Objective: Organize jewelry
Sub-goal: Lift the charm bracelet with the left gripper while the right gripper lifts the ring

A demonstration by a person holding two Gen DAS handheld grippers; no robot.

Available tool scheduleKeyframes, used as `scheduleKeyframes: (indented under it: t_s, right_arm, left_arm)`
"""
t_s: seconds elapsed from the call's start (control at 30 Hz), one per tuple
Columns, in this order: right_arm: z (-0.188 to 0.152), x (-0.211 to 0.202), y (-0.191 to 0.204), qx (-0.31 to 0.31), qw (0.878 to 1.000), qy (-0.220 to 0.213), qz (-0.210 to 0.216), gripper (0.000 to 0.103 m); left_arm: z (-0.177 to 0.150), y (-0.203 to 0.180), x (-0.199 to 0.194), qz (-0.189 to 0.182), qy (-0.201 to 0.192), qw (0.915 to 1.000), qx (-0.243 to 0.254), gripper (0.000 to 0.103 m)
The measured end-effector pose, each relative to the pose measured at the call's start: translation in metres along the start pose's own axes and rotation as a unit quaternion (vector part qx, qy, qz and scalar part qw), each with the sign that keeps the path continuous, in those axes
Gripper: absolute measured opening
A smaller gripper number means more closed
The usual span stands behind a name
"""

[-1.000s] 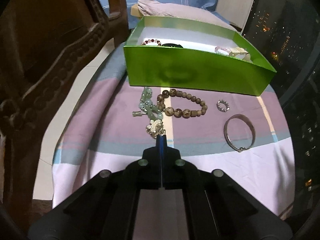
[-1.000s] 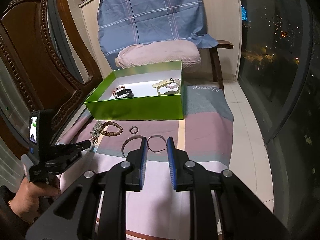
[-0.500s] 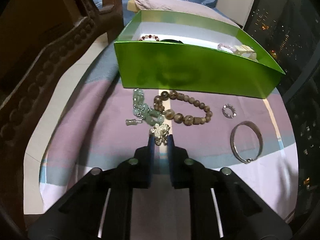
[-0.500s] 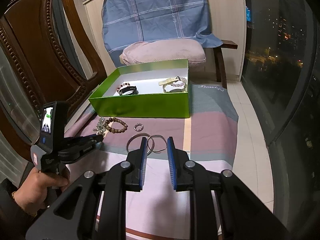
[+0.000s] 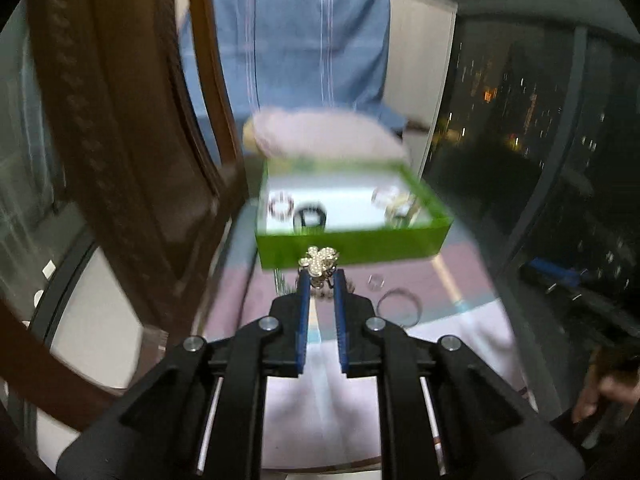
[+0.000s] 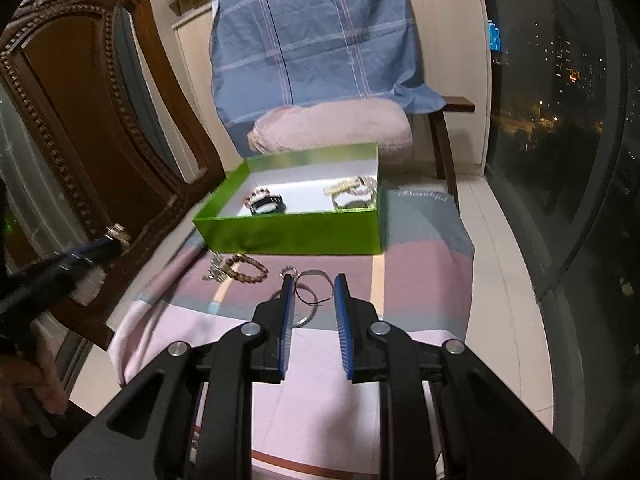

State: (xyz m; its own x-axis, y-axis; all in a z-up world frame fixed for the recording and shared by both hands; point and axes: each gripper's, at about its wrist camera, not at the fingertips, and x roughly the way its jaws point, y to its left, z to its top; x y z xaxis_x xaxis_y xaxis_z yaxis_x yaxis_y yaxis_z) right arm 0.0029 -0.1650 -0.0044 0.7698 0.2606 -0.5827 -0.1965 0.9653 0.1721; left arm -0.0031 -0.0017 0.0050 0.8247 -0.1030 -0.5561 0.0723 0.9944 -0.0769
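Left tongs (image 5: 319, 276) are seen nearly closed on a small rhinestone brooch (image 5: 319, 261), pinched at the very tips and held clear of the worktop (image 5: 460, 280). The green box (image 5: 352, 246) lies directly ahead of them, just above the brooch in frame centre — its long axis runs left to right, and its near wall has yet to be cleared. Right tongs (image 6: 315, 292) are narrowly parted and grip nothing — a thin wire bangle (image 6: 316, 284) lies on the cloth between their tips. The left hand is judged nearer the drop.
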Motion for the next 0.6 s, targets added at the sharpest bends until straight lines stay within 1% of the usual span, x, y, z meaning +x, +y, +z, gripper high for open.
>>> scheduleKeyframes:
  t_s: [0.13,0.33,0.5,0.6]
  right_arm:
    - [0.000,-0.018,0.009,-0.007,0.999,-0.031,0.002,0.020]
    - [0.001,-0.020,0.013,-0.012,0.999,-0.039,0.003,0.020]
    - [0.001,-0.017,0.014,-0.012,0.999,-0.037,0.003,0.020]
    - [0.002,-0.017,0.013,-0.012,0.999,-0.037,0.004,0.020]
  left_arm:
    - [0.003,0.003,-0.014,0.002,-0.023,0.9997,-0.007,0.012]
    - [-0.007,-0.003,0.003,-0.022,0.021,0.9995,-0.009,0.012]
    - [-0.012,-0.011,0.001,-0.028,0.022,0.9994,0.003,0.012]
    - [-0.011,-0.006,0.000,-0.028,0.023,0.9993,-0.002,0.012]
